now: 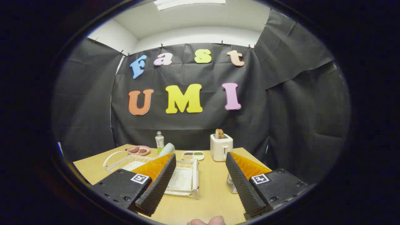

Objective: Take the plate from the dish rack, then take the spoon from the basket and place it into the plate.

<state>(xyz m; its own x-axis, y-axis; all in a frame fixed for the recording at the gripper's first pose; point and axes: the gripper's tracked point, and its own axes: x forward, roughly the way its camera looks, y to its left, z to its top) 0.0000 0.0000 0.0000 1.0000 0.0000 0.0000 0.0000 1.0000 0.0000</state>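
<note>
Pale green plate (pixel 167 148) stands on edge in white dish rack (pixel 184 178), beyond my left finger. I hold gripper (pixel 200 178) wide apart, empty. Risk: finger clips rack wire, drags rack. Mesh basket (pixel 231 184) half hidden behind right finger; spoon unclear.

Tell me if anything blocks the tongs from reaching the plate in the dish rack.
Nothing visible does. The tongs are open above the bare table, and the plate stands tilted in the dish rack just ahead, partly hidden behind one finger. The toaster and small tray stand off to the side, beyond the rack.
</note>
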